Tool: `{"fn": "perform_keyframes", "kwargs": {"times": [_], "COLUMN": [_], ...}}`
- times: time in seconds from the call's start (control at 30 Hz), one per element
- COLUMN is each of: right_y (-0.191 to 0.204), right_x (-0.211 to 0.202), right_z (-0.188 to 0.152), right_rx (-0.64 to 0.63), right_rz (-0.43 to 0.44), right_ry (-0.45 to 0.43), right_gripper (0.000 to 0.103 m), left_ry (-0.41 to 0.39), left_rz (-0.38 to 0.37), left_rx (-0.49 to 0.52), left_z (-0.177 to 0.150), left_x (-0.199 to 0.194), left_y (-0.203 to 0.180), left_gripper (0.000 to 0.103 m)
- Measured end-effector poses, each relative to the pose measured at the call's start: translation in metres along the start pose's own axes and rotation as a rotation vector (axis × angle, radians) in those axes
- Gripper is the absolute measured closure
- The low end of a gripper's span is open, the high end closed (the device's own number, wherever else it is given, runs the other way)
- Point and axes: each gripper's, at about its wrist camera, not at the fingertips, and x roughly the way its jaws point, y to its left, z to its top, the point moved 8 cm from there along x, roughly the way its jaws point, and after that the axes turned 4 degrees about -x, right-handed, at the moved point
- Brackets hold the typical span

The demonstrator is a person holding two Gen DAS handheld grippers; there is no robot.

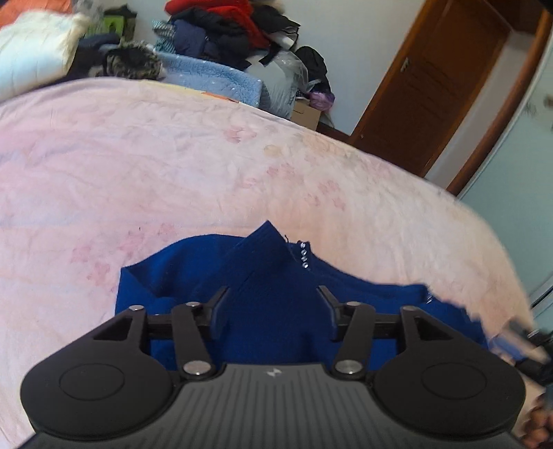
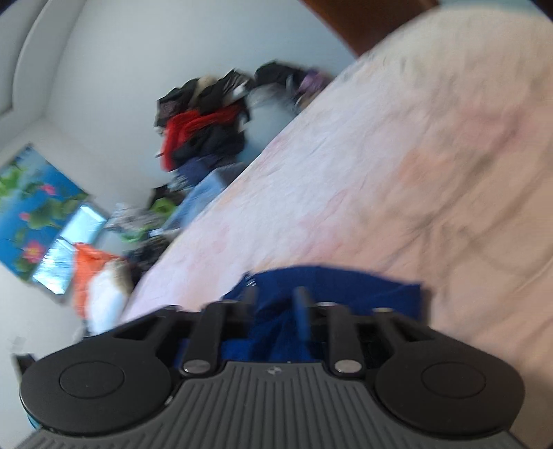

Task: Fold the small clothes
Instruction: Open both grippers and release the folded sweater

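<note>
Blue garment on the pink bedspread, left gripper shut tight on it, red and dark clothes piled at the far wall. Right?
Not quite: the left gripper is open, its fingers spread wide over the blue garment, as the left wrist view shows. The pink bedspread and clothes pile are right.

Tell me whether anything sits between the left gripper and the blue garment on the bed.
Nothing visible does. The left gripper has its jaws spread wide right over the blue garment, which lies on the pink bedspread. The clothes pile sits far beyond the bed's far edge, out of the way.
</note>
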Motion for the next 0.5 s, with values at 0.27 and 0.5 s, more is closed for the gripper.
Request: {"fn": "perform_keyframes", "kwargs": {"times": [0.27, 0.5], "right_y": [0.037, 0.027], "right_x": [0.034, -0.044], "right_z": [-0.026, -0.023], "right_rx": [-0.145, -0.262], "right_rz": [0.049, -0.028], "right_ry": [0.2, -0.042], "right_gripper": [0.031, 0.021], "left_ry": [-0.019, -0.151], "left_rz": [0.239, 0.212], "left_rx": [0.067, 0.208], "left_z": [-0.009, -0.029], "left_x": [0.006, -0.06], "left_y": [0.027, 0.039], "left_gripper": [0.048, 0.029]}}
